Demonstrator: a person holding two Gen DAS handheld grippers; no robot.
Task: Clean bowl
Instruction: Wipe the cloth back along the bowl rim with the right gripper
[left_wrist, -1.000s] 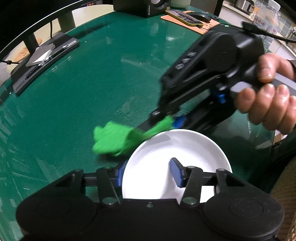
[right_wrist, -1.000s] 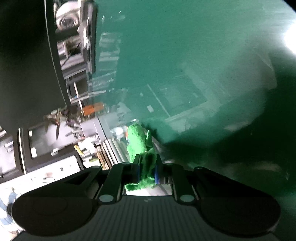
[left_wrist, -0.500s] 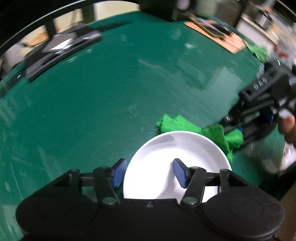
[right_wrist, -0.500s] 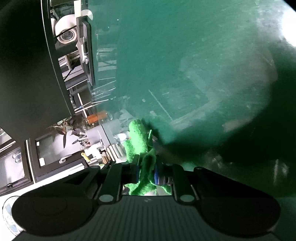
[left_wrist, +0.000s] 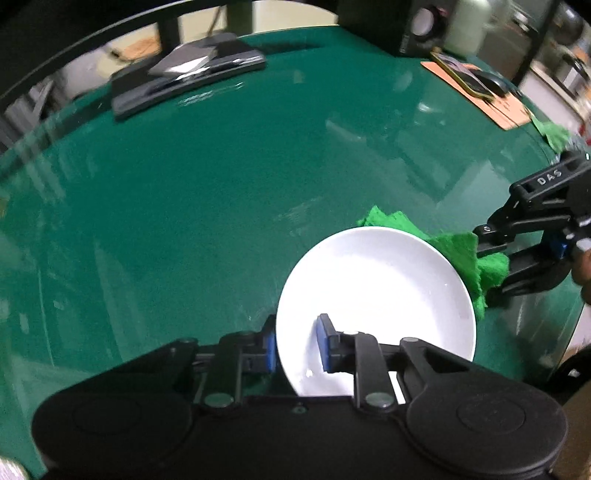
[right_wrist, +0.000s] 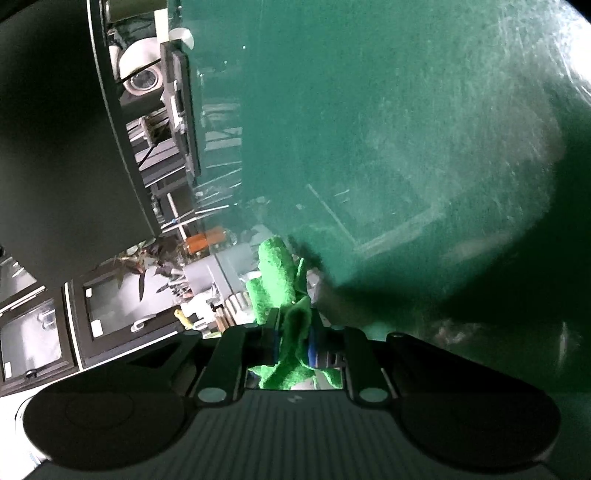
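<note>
Left tool (left_wrist: 295, 345) reaches steeply down at the near rim of the white bowl (left_wrist: 376, 295), one blue pad outside the rim and the other inside the basin, with the wall of the bowl between them. Its jaws are closing at this moment, and from the left wrist view I cannot tell whether both pads already press on the rim. The bowl sits upright on the glossy green tabletop (left_wrist: 203, 206), toward the near right of that view, and its inside looks plain white.

Right tool (right_wrist: 293, 341) is clamped shut on a bright green cloth (right_wrist: 284, 295), which bunches between the blue pads and sticks out ahead of them in a rolled fold. Seen from the left wrist view, this tool comes in from the right edge, and the cloth (left_wrist: 465, 254) lies against the far right side of the bowl, spreading behind the rim and onto the tabletop. A few fingers (left_wrist: 583, 266) of the person show at the far right edge.

Farther back on the tabletop lie a flat black device (left_wrist: 188, 79) at the left, and an orange mat (left_wrist: 491, 99) with a phone (left_wrist: 461, 74) on it at the right.
</note>
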